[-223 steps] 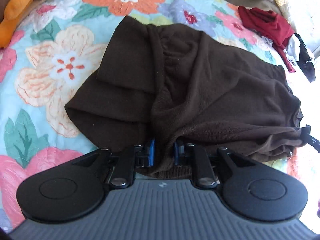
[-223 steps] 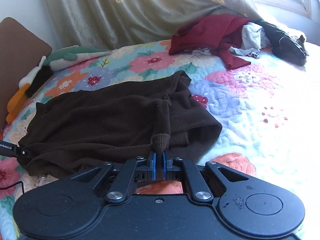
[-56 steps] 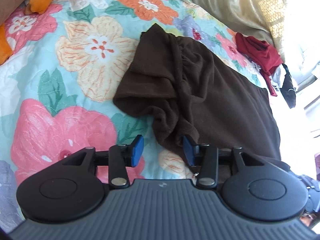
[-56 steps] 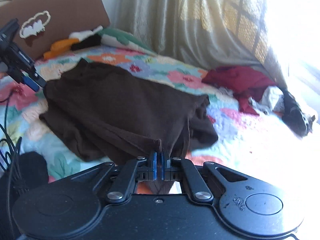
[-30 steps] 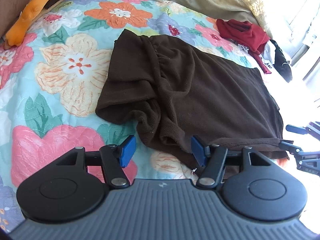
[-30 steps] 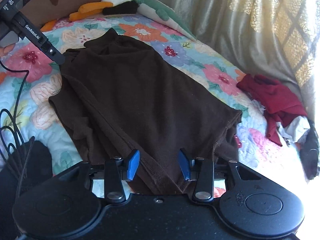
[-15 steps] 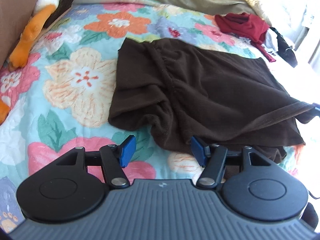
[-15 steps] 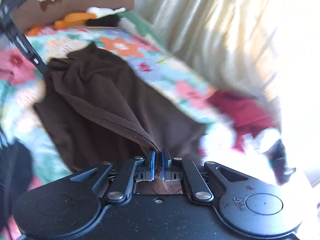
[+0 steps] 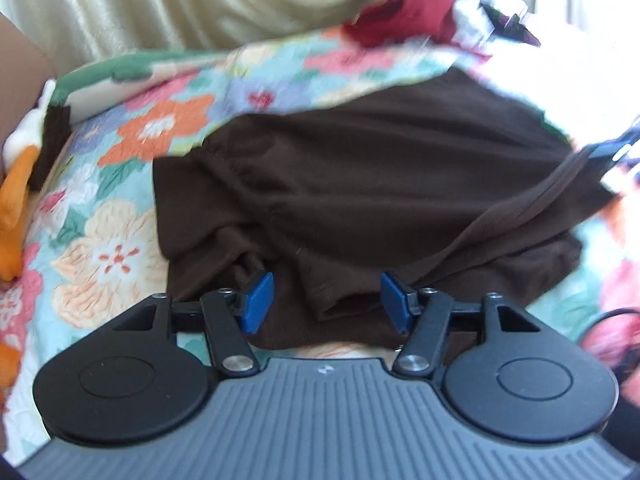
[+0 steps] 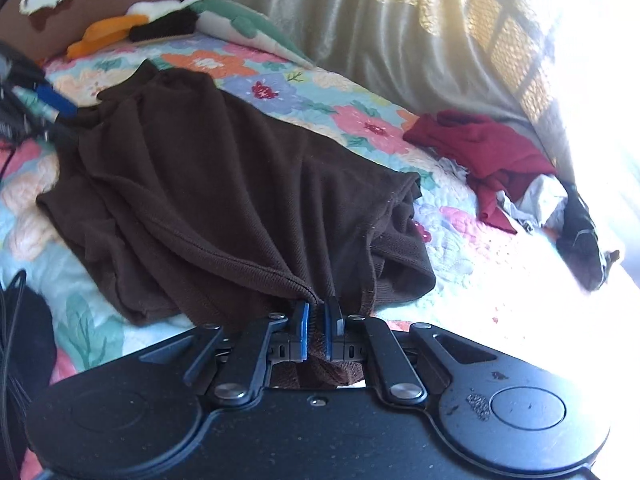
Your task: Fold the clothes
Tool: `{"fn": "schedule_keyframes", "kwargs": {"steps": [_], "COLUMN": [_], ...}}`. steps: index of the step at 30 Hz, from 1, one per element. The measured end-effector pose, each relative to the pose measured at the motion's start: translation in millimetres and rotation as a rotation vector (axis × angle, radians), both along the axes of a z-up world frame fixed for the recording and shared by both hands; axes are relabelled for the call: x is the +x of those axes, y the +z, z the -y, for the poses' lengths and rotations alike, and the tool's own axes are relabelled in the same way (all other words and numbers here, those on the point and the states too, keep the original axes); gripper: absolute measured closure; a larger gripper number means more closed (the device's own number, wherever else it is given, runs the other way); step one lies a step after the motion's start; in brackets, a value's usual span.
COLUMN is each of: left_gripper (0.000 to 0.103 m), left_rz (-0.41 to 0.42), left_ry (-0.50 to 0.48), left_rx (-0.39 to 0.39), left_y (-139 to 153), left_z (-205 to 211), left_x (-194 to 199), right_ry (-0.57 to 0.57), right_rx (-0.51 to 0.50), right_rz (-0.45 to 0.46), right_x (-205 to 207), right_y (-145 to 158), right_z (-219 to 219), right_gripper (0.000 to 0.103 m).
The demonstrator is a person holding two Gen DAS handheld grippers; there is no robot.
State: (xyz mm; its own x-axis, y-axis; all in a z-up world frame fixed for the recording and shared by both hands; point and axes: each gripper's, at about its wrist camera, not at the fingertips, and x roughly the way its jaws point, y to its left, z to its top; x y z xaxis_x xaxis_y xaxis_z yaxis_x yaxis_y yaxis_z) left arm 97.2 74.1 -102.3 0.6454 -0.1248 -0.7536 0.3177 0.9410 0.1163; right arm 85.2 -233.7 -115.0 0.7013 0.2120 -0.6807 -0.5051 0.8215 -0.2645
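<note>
The brown garment (image 9: pixel 360 184) lies spread on the quilt (image 9: pixel 120 248) ahead of both tools, its near hem pinched by the right gripper (image 10: pixel 316 326) while the left gripper (image 9: pixel 326 300) is closing around an ungripped corner fold.

The left tool (image 9: pixel 327 301) is pointing steeply downward, its jaws closing while the blue pads (image 9: pixel 258 302) are standing apart with brown cloth (image 9: pixel 360 200) lying between them, unpinched. The right tool (image 10: pixel 316 330) is angling downward too, its pads (image 10: pixel 303 328) pressing together on a bunched fold of that cloth.
</note>
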Motion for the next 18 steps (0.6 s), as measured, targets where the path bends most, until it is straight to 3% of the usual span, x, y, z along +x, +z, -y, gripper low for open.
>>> {"fn": "schedule_keyframes", "kwargs": {"steps": [1, 3, 5, 9, 12, 14, 18], "left_gripper": [0.064, 0.086, 0.095, 0.095, 0.095, 0.095, 0.095], "left_rz": [-0.015, -0.009, 0.009, 0.147, 0.172, 0.109, -0.095], "left_ry": [0.01, 0.027, 0.044, 0.144, 0.227, 0.272, 0.345], "left_rx": [0.026, 0.036, 0.033, -0.028, -0.081, -0.088, -0.122], "left_y": [-5.7, -6.5, -4.3, 28.0, 45.9, 40.8, 11.5], "left_z": [2.2, 2.0, 0.4, -13.5, -28.5, -35.5, -50.2], "left_x": [4.6, 6.8, 6.8, -9.0, -28.2, -32.5, -20.9], "right_ry": [-0.011, -0.032, -0.05, -0.057, 0.002, 0.03, 0.092], "right_rx": [0.021, 0.065, 0.101, 0.156, 0.209, 0.209, 0.135], "right_rz": [-0.004, -0.015, -0.025, -0.038, -0.034, -0.084, -0.165], "right_x": [2.6, 6.5, 9.8, 11.4, -1.1, -5.0, -14.4], "right_y": [1.3, 3.7, 4.5, 9.6, 15.9, 7.2, -18.4], "right_z": [2.6, 8.6, 12.9, 18.8, 21.6, 17.4, 2.1], "right_gripper": [0.095, 0.095, 0.095, 0.095, 0.095, 0.095, 0.094]}}
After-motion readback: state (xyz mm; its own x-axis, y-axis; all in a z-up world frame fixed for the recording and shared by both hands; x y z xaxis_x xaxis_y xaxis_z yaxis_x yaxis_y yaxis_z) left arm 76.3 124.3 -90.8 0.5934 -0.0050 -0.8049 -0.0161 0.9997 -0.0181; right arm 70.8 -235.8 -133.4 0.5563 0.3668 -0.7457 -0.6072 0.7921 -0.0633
